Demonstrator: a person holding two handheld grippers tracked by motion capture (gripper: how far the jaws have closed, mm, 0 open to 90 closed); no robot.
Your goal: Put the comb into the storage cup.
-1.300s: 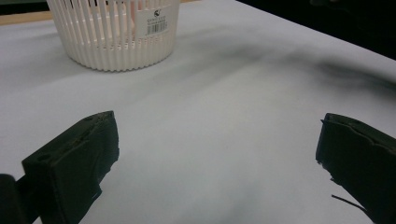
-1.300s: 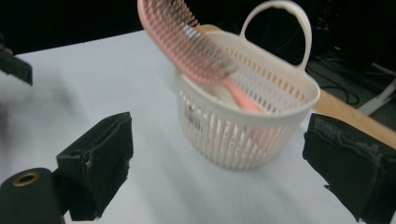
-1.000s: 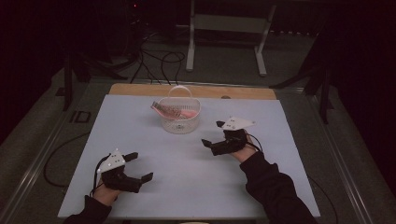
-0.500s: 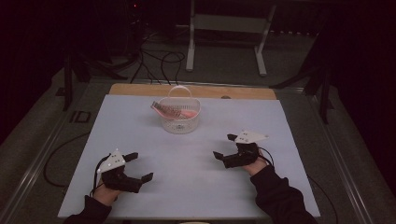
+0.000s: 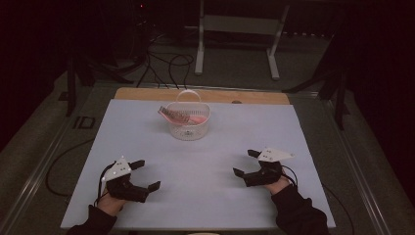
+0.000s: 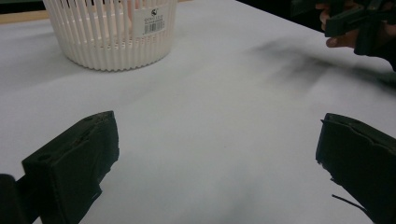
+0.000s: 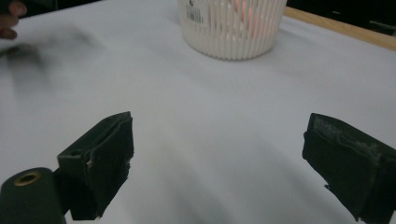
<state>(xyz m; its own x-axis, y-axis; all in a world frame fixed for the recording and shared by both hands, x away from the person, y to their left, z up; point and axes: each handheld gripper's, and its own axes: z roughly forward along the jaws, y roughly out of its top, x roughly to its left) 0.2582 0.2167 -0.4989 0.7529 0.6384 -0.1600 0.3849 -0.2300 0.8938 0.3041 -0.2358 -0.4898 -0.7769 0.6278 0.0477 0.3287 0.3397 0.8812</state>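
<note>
A white slatted basket [image 5: 188, 126] stands at the back middle of the white table [image 5: 293, 132], with a pink comb-like thing [image 5: 173, 115] resting across its rim and something pink inside. The basket [image 6: 112, 32] has a barcode label. My left gripper [image 5: 145, 175] rests open at the front left, nothing between its jaws. My right gripper [image 5: 246, 162] is open at the front right, also empty. In the left gripper view the right gripper [image 6: 359, 25] shows far off at the top right. The basket [image 7: 231, 25] sits ahead in the right gripper view.
A wooden strip [image 5: 147, 94] runs along the table's far edge. Beyond it stand a metal stand [image 5: 237, 29] and loose cables [image 5: 166, 63] on the floor. A cable [image 5: 58, 161] trails off the table's left side.
My right gripper has drawn back from beside the basket toward the front right of the table. The left gripper has stayed put.
</note>
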